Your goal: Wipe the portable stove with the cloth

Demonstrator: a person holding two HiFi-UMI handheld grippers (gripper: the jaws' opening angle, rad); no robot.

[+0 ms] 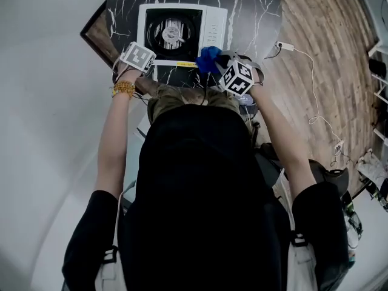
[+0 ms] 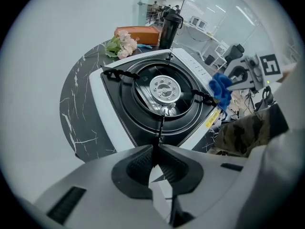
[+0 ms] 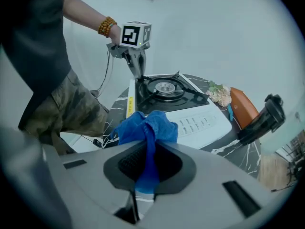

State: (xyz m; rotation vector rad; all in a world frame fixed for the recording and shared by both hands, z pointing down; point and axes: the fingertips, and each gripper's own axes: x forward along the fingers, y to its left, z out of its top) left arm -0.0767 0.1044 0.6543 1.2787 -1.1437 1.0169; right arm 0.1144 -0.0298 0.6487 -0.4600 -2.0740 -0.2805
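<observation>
Wood-plank floor (image 1: 327, 53) shows to the right of the round black marble-look surface (image 1: 254, 17), which has white veins across it.

On it sits the white portable stove (image 1: 176, 35). It has a square body, a black recessed top, black pan supports and a round silver burner at centre. A control panel runs along its right side and a yellow label strip along the front edge. The black top looks glossy.

Your right claw (image 3: 145, 168) is clamped on the blue cloth (image 3: 147, 128). One strip of it runs down between the pads, and the rest bunches in a loose wad ahead of the tips. The cloth is in the air just off the stove's front right corner, near the yellow strip. Whether it touches the stove cannot be told.

Your left claw (image 2: 156, 149) has its jaws together with nothing between them. It points down at the stove's front left edge, tips close to the white rim.

Behind the stove are pale pink flowers (image 2: 121, 44), an orange box (image 2: 138, 32) and a black tumbler (image 2: 169, 27).
</observation>
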